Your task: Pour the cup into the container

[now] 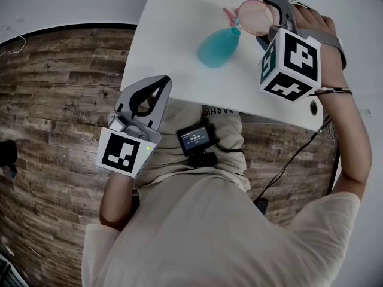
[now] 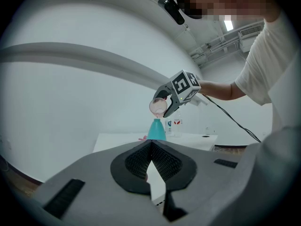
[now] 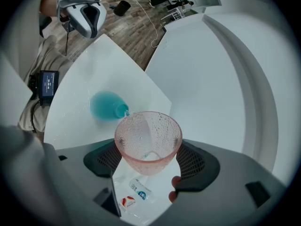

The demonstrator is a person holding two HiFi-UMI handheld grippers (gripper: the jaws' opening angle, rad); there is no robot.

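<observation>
While the head view looks down, the right tool (image 1: 260, 21) is up at the far right, clamped on a pink, dimpled, see-through cup (image 1: 251, 14). The cup is tipped well off upright, and its long axis leans left toward a teal, cone-shaped container (image 1: 216, 48) that stands on the white table (image 1: 173, 23). The cup's lower lip sits just above the container's narrow neck. The left tool (image 1: 147, 99) is held off the table's near edge in front of the person's shirt, with its jaws together and empty.

In the left gripper view, the left tool (image 2: 150, 149) has its ribbed pads (image 2: 136, 161) meeting at the tips with nothing between them. Far beyond them the container (image 2: 156, 130) stands upright on the table (image 2: 197, 141), neck up. The right tool (image 2: 165, 105) holds the cup (image 2: 158, 106) tilted directly over it, mouth turned down and toward this camera. Small clear bottles (image 2: 176, 126) stand just behind the container.

In the right gripper view, the right tool (image 3: 149, 161) presses the cup (image 3: 148, 142) from both sides. The open mouth faces the camera, and droplets cling to the inner wall. The far-left lip of the cup is at the mouth of the container (image 3: 106, 106). The left tool (image 3: 85, 9) shows at the far left.
</observation>
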